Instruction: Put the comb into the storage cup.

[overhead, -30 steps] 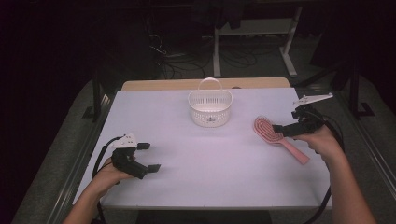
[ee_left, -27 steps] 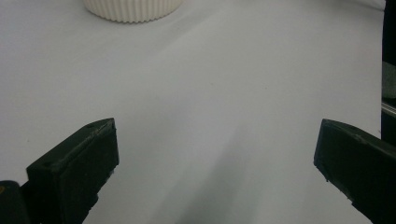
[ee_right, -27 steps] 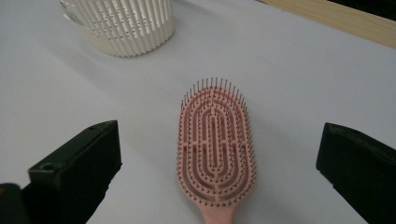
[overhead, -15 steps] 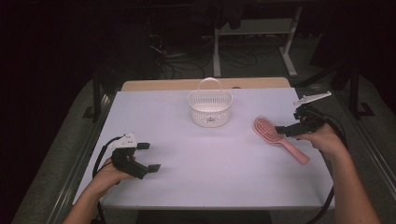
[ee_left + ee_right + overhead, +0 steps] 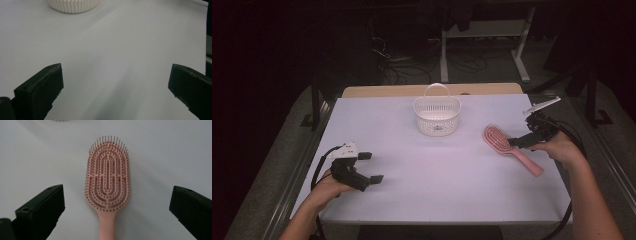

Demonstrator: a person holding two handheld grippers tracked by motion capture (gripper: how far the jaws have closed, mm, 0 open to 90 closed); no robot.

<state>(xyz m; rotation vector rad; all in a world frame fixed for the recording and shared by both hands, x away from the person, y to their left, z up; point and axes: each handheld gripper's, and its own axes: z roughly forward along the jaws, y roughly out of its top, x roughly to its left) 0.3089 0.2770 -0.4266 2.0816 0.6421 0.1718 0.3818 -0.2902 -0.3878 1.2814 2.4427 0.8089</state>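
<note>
The right hand-held gripper (image 5: 518,142) sits at about 3 o'clock on the white surface (image 5: 437,170), held in the person's right hand (image 5: 559,150). Its two black jaws are spread wide apart. They hold nothing. In the right gripper view the pink hairbrush (image 5: 108,182) lies flat on the surface between the two jaws, with a wide gap on each side, so neither jaw touches it there. Its bristles point up. Its round head points to 12 o'clock in that view and its handle runs down to 6 o'clock, toward the hand-held gripper.

From the high view the hairbrush (image 5: 508,147) lies at a slant on the right side of the surface, head toward 10 o'clock and handle toward 4 o'clock. The jaws sit over the middle of the brush, and from there I cannot tell if they touch it.

The left hand-held gripper (image 5: 371,167) rests at about 8 o'clock on the surface, in the left hand (image 5: 329,186). Its jaws are wide open too, with only bare surface between them.

A white basket (image 5: 437,114) with a handle stands at 12 o'clock, well apart from both.
</note>
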